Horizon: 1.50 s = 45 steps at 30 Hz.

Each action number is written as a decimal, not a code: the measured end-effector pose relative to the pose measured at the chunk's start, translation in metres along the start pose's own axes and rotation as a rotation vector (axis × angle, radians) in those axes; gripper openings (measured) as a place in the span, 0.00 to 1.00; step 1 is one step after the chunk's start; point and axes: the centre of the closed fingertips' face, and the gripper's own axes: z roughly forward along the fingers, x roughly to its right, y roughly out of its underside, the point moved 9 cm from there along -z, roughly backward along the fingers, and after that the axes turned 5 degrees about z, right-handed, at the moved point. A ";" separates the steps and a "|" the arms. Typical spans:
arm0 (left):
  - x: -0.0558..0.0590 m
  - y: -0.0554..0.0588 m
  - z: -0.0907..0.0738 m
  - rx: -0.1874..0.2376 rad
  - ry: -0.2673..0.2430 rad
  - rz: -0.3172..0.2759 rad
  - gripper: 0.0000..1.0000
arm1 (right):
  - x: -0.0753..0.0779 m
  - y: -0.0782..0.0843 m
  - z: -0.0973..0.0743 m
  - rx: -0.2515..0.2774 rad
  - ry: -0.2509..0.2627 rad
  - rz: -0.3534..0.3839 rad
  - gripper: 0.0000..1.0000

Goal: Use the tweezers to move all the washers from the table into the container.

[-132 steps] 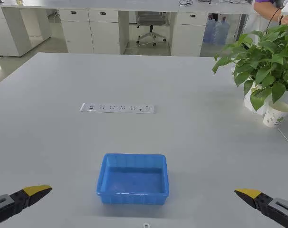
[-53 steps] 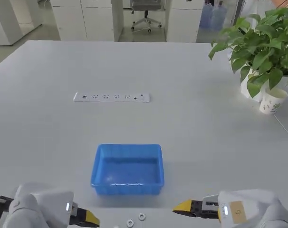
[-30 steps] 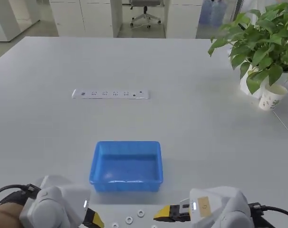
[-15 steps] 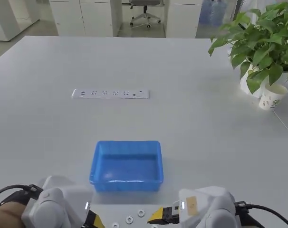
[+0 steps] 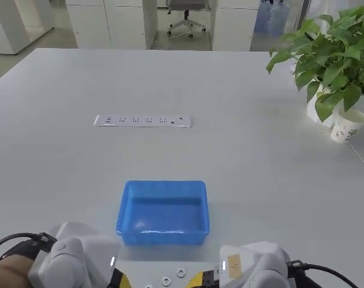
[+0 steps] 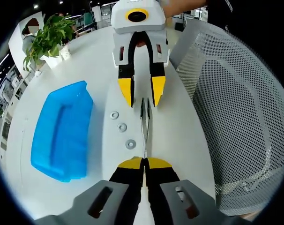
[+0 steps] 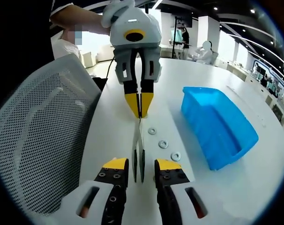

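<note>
Steel tweezers (image 7: 139, 133) run left to right along the near edge of the table (image 5: 260, 150), between the 2 grippers; whether they rest on the top or hang just over it I cannot tell. Their 2 arms meet at the left end and stand spread at the right end, pinching nothing. The left gripper (image 6: 143, 163) has its yellow tips pressed together on the joined end. The right gripper (image 7: 141, 165) has its jaws apart, 1 on each side of the spread arms, apparently not touching them

Just beyond the tweezers on the far side, 3 washers (image 7: 163, 143) lie flat in a short row on the bare top, apart from each other. Near them, farther again, sits the blue container (image 5: 164, 236), with nothing visible inside. Well beyond it lies a power strip (image 5: 143, 121), and at the far right stand a potted plant (image 5: 332, 60) and a paper cup (image 5: 347, 127)

The washers are probably light, hard and thin, and likely to skate on the smooth top if nudged. The surest hold looks like 1 tweezer tip through the hole and 1 outside the rim. The tweezers look springy and slim, so the right jaws should likely close across both arms partway along, gently, or they may twist
</note>
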 end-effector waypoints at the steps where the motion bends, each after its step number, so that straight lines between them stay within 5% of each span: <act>1: 0.000 -0.001 -0.001 -0.003 0.002 0.002 0.05 | -0.001 -0.001 0.001 -0.001 -0.001 -0.006 0.23; 21: 0.001 -0.025 -0.020 0.011 0.003 0.025 0.05 | -0.005 -0.006 0.010 -0.038 -0.005 -0.033 0.17; 45: -0.007 -0.079 -0.048 0.123 0.005 0.061 0.05 | -0.009 -0.012 0.003 -0.044 0.011 -0.049 0.12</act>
